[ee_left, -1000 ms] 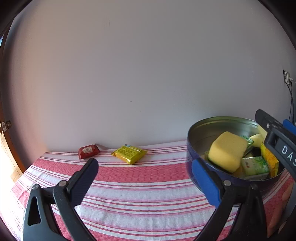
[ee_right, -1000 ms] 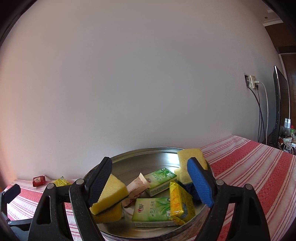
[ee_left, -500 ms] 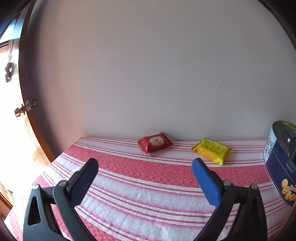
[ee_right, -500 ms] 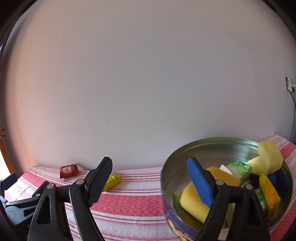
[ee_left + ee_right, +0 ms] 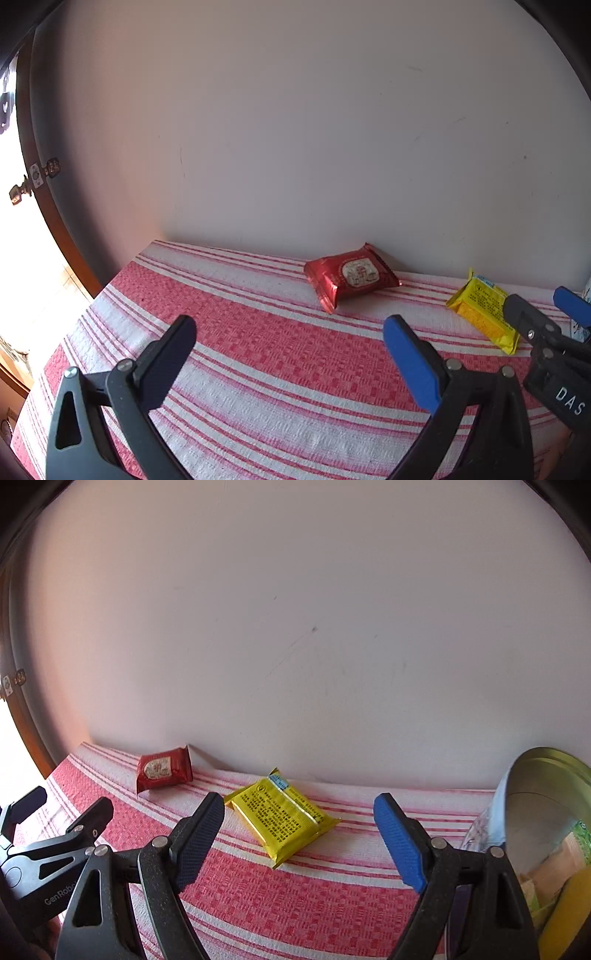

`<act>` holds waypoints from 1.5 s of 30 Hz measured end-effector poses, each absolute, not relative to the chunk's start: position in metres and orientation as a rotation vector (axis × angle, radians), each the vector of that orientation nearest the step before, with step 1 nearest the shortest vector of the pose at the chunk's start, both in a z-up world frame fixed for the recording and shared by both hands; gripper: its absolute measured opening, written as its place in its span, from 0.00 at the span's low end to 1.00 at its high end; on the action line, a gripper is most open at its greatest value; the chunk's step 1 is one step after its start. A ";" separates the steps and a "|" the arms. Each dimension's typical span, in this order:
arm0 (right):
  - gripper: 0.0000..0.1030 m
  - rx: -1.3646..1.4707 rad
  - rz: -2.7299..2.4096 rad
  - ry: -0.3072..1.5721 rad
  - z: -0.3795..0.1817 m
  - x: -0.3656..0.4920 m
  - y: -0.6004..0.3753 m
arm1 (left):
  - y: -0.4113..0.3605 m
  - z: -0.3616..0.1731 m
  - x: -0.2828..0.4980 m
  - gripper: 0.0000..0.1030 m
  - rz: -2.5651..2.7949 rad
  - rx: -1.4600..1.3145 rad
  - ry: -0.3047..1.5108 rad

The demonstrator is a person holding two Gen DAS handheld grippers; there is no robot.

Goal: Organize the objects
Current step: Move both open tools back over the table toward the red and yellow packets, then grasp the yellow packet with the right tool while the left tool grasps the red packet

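Both grippers have swung away from the round tin (image 5: 546, 812) since the earlier frames, where the right one hung over its contents; they now face the wall-side strip of the counter (image 5: 258, 369), which is covered in a red and white striped cloth. Left gripper (image 5: 288, 354): fingers stand wide apart with nothing between them, above bare cloth. Right gripper (image 5: 299, 838): fingers likewise spread wide and empty, one black pad and one blue pad visible, clear of the cloth. Yellow packet (image 5: 282, 818) lies flat on the counter, to the left of the tin and apart from it, its printed face up; in the right wrist view it sits in line with the gap between the right fingers but beyond their tips, untouched. Red packet (image 5: 351, 278) lies further left from the tin than the yellow one, close to the wall, also flat and untouched; the two packets do not touch each other. From the left wrist view the right gripper enters at the right edge, partly covering the yellow packet (image 5: 480, 310). Tin stands at the right end of the counter; only part of its rim and inner wall shows, with yellow and green items inside, their exact arrangement not discernible. A wooden door frame (image 5: 44, 206) stands at the far left, well away from the tin.
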State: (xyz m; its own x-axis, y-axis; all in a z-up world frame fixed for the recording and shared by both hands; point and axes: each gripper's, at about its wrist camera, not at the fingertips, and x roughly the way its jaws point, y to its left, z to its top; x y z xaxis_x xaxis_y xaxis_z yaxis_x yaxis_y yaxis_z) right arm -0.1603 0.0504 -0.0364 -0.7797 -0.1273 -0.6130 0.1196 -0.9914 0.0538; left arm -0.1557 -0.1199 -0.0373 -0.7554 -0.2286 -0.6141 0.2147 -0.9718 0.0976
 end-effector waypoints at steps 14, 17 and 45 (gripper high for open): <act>0.71 1.268 -2.711 0.111 -0.073 -0.214 0.028 | -0.138 -0.048 -0.213 0.99 -2.781 1.110 0.041; 0.61 1.253 -2.709 0.114 -0.073 -0.211 0.029 | -0.133 -0.046 -0.224 0.99 -2.782 1.113 0.022; 0.50 1.260 -2.748 0.029 -0.070 -0.197 0.052 | -0.116 -0.063 -0.295 0.58 -2.770 1.355 0.084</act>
